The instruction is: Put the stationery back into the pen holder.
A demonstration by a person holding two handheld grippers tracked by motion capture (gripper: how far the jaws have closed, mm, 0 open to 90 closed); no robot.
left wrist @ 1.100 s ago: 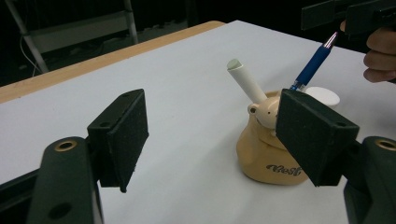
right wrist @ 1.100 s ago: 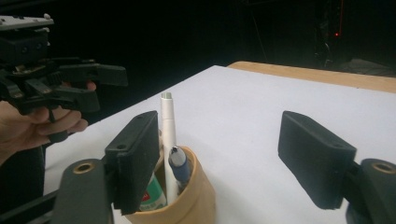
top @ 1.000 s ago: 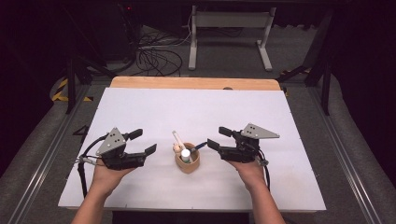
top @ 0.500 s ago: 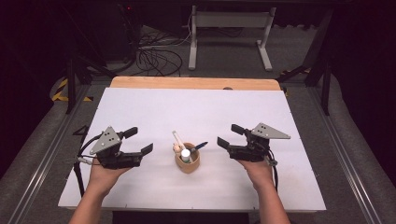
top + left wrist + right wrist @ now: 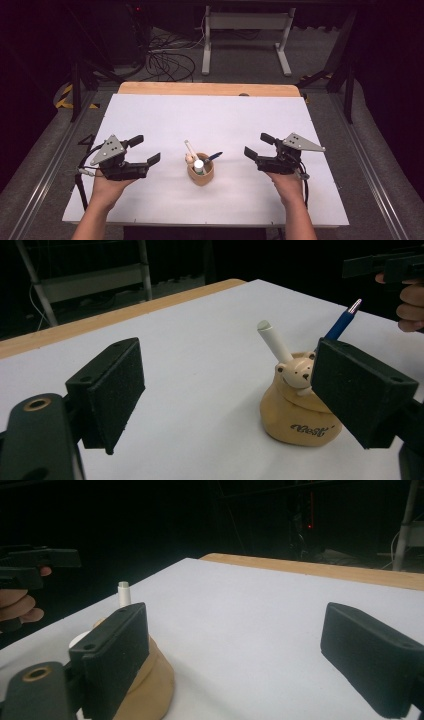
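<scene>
- The tan bear-shaped holder (image 5: pixel 200 172) is set mid-counter (image 5: pixel 150 115), between the two grippers, so that it can be approached from either side; a white pen (image 5: pixel 190 148) and a blue pen (image 5: pixel 213 157) are leaned in it.
- The left gripper (image 5: pixel 145 150) is held level, pointed inward; its jaws, just opened, stand wide, nothing between them.
- The right gripper (image 5: pixel 254 146) is held likewise, its jaws just opened and empty.

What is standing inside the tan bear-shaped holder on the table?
In the tan bear-shaped holder, a white pen and a blue pen lean out, and a white round cap shows at the mouth. Their lower ends are hidden inside.
</scene>
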